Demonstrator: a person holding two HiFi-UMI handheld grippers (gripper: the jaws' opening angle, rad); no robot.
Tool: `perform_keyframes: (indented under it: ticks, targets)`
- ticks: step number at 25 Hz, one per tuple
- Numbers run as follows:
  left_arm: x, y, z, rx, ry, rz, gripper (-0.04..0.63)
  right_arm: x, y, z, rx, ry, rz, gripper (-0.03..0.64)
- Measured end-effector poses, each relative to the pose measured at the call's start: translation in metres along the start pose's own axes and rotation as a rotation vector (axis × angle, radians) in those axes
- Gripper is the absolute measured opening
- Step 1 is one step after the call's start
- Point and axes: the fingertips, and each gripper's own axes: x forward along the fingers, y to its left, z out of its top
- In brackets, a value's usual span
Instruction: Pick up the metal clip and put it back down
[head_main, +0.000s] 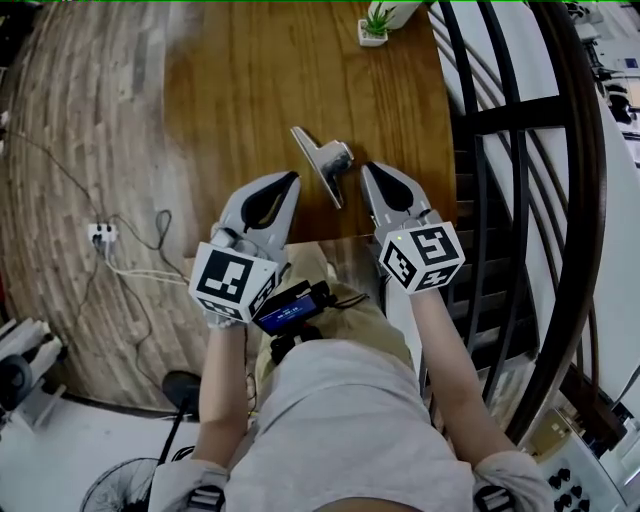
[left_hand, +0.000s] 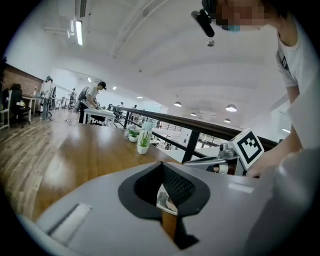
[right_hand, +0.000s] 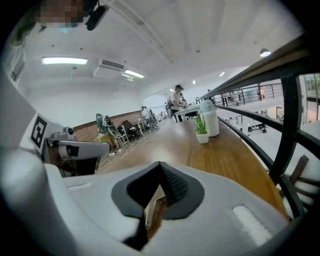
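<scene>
The metal clip (head_main: 325, 160) seems to rest untouched on the wooden table (head_main: 230, 90); the left gripper (head_main: 291, 179) and right gripper (head_main: 367, 169) flank the clip closely, jaws pressed together on nothing; probably positioned for picking it up.

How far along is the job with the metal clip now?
Done: nothing certain. The metal clip lies on the wooden table, either untouched or already returned. In hand: nothing. The left gripper and right gripper are shut and empty beside it. Left: if not yet lifted, the whole job.
</scene>
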Motion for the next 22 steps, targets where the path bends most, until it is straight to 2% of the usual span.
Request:
perform_keyframes:
  ticks: [6,13,22]
  targets:
    - [-0.023,-0.014,0.029,0.052,-0.056,0.047,0.012,-0.030,0.018,0.030,-0.102,-0.077,0.011,0.002]
    - [-0.055,-0.029,0.052,0.105,-0.108,0.099,0.012,-0.064,0.038,0.055,-0.155,-0.156,0.031,0.002]
    - [-0.082,-0.050,0.067,0.160,-0.150,0.116,0.012,-0.100,0.056,0.077,-0.201,-0.230,0.044,0.002]
